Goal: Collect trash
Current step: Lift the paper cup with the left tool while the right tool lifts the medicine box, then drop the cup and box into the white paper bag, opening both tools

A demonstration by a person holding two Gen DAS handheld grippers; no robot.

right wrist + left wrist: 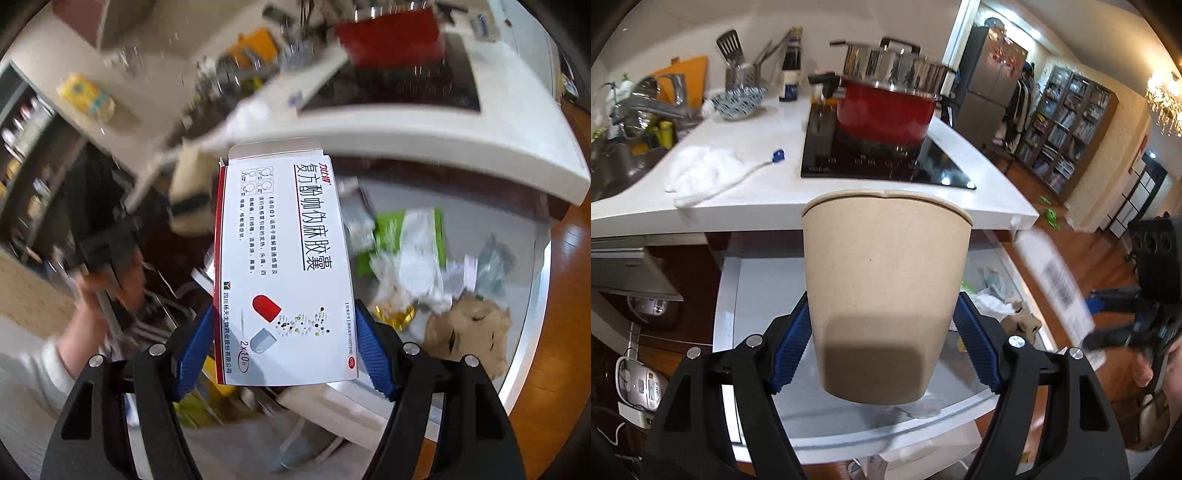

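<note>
Blue ribbed pads (792, 345) of the left gripper (886, 343) are pressed against both sides of a tan paper cup (886, 291), which is held upright between jaws spread to the cup's width. Behind the cup, a white counter (768, 199) is seen carrying a white cloth (701, 173), a black cooktop (871, 162) and a red pot (884, 110). Below the counter edge, a glass-topped table (820, 417) bears crumpled trash (1001, 299). At the right edge, the right gripper (1108, 339) is seen with a blurred white box (1060, 280).

From the right wrist, the right gripper (284, 347) is seen closed on the lower part of a white medicine box (280, 266), one blue pad on each long side. The box is held above the glass table (532, 332), near a pile of trash (417, 266) including a green-and-white wrapper (406, 236) and crumpled brown paper (469, 332). The white counter (406, 136) lies beyond.
</note>
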